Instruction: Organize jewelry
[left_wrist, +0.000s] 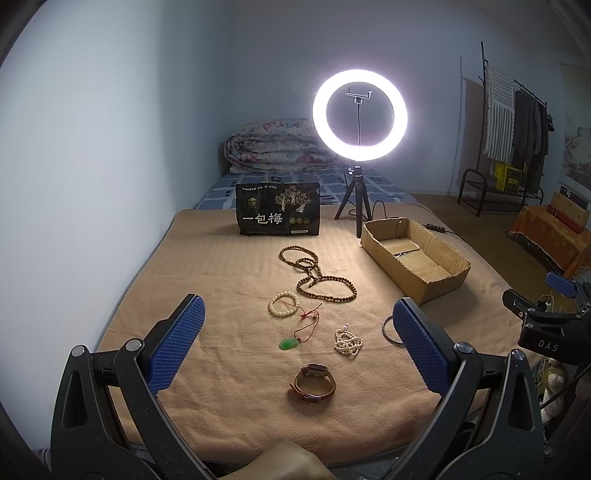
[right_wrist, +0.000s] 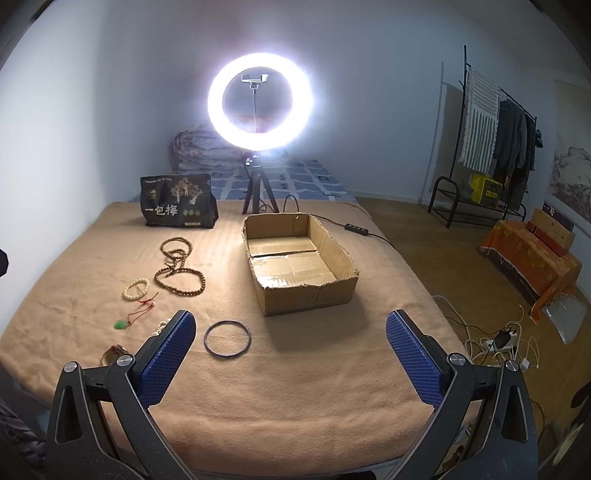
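Jewelry lies on a tan blanket (left_wrist: 221, 295). A long brown bead necklace (left_wrist: 317, 277), a cream bead bracelet (left_wrist: 283, 303), a green pendant on red cord (left_wrist: 290, 344), a white pearl bracelet (left_wrist: 348, 342) and a brown-strap watch (left_wrist: 314, 382) lie ahead of my open, empty left gripper (left_wrist: 295, 336). A dark metal bangle (right_wrist: 227, 338) lies just ahead of my open, empty right gripper (right_wrist: 290, 350), near its left finger. An open, empty cardboard box (right_wrist: 299, 258) sits beyond the bangle; it also shows in the left wrist view (left_wrist: 415, 256).
A lit ring light on a tripod (left_wrist: 359, 122) and a black snack bag (left_wrist: 277, 214) stand at the blanket's far edge. A folded quilt (left_wrist: 273, 146) lies behind. A clothes rack (right_wrist: 491, 140), an orange-draped seat (right_wrist: 532, 258) and floor cables (right_wrist: 495, 339) are to the right.
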